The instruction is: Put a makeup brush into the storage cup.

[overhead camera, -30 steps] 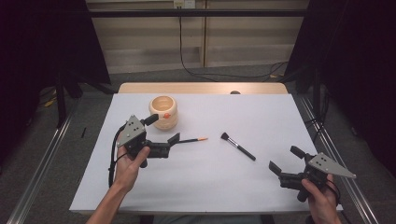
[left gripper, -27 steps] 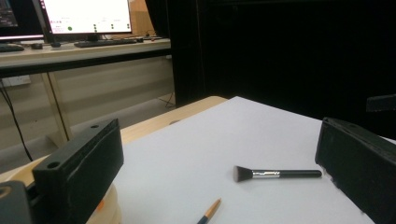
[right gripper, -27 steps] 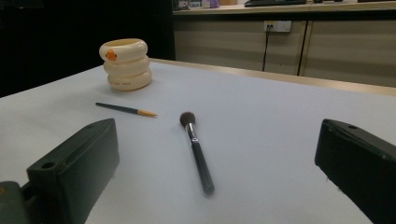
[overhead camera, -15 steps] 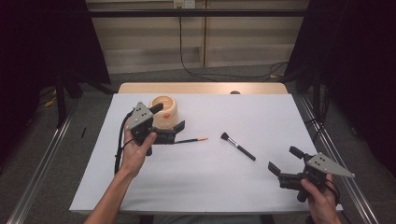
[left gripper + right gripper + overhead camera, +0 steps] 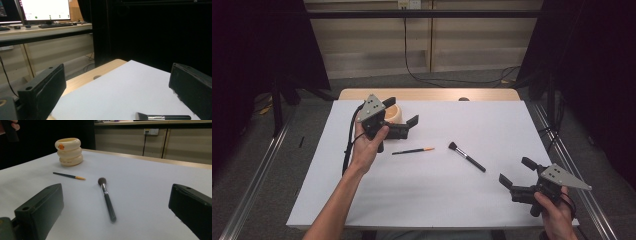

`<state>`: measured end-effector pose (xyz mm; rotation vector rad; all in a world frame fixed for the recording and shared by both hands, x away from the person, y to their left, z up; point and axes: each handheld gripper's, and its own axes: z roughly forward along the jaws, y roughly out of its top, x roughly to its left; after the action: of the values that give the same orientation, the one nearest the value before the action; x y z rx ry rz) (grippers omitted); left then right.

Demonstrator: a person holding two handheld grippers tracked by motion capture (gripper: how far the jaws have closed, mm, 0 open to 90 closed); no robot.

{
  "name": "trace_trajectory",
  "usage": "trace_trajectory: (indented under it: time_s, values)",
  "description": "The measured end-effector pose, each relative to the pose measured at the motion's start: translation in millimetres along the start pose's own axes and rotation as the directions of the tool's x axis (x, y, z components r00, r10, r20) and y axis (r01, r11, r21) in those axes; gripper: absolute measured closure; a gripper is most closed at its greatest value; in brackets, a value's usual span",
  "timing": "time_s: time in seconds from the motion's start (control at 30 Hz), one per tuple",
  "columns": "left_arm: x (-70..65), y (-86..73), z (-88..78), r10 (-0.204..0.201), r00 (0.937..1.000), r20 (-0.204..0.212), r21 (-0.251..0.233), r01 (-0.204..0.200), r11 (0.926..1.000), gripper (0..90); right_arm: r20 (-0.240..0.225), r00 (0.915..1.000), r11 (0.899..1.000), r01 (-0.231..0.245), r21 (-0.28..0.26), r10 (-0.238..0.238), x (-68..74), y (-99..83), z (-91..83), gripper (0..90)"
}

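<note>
On white table (image 5: 432, 200), near far left: left gripper (image 5: 404, 120) raised beside cream ringed cup (image 5: 396, 114), jaws spread wide, empty. Below it: thin pencil brush (image 5: 413, 150), orange tip toward centre, lying flat. Just right: black makeup brush (image 5: 467, 156), lying flat, bristles toward pencil brush. At near right edge: right gripper (image 5: 515, 172), jaws spread wide, empty, well apart from both brushes.
</note>
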<state>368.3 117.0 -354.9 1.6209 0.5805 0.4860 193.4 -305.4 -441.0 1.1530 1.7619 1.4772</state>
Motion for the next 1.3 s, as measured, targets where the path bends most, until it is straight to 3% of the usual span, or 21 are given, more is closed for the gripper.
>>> trace_trajectory:
  time_s: [0.23,0.57,1.0,1.1,1.13,1.23,1.3]
  values:
    - [7.5,6.7,15.9,0.026,0.9993,-0.025,-0.004,-0.026,0.9996,1.1,-0.002,1.0,1.0,0.002,0.003,-0.002,-0.5,-0.3,0.7,0.0]
    - [22.0,9.3,38.1,0.016,0.9989,-0.044,0.017,-0.015,0.9997,1.5,-0.008,1.0,1.0,0.002,0.007,-0.002,-0.9,-0.5,0.5,0.0]
    - [24.8,17.2,43.4,0.019,0.9993,-0.032,0.074,-0.016,0.9971,0.9,-0.01,0.9999,1.0,-0.003,0.011,0.003,-1.6,-0.6,1.1,0.0]
    - [25.5,19.8,44.9,0.026,0.9994,-0.022,0.124,-0.023,0.992,0.9,-0.013,0.9999,1.0,-0.001,0.011,0.001,-1.1,-0.6,1.4,0.0]
    - [26.3,20.4,46.0,0.031,0.9995,-0.01,0.16,-0.029,0.9867,0.9,-0.012,0.9999,1.0,0.0,0.013,0.0,-1.6,-0.7,1.4,0.0]
    - [26.6,20.5,47.0,0.04,0.9992,0.0,0.186,-0.039,0.9817,0.9,-0.013,0.9999,1.0,0.0,0.013,0.0,-1.8,-0.9,1.3,0.0]
    - [25.5,20.4,48.6,0.05,0.9987,-0.005,0.222,-0.048,0.9739,0.8,-0.014,0.9999,1.0,0.0,0.014,0.0,-1.7,-0.9,1.4,0.0]
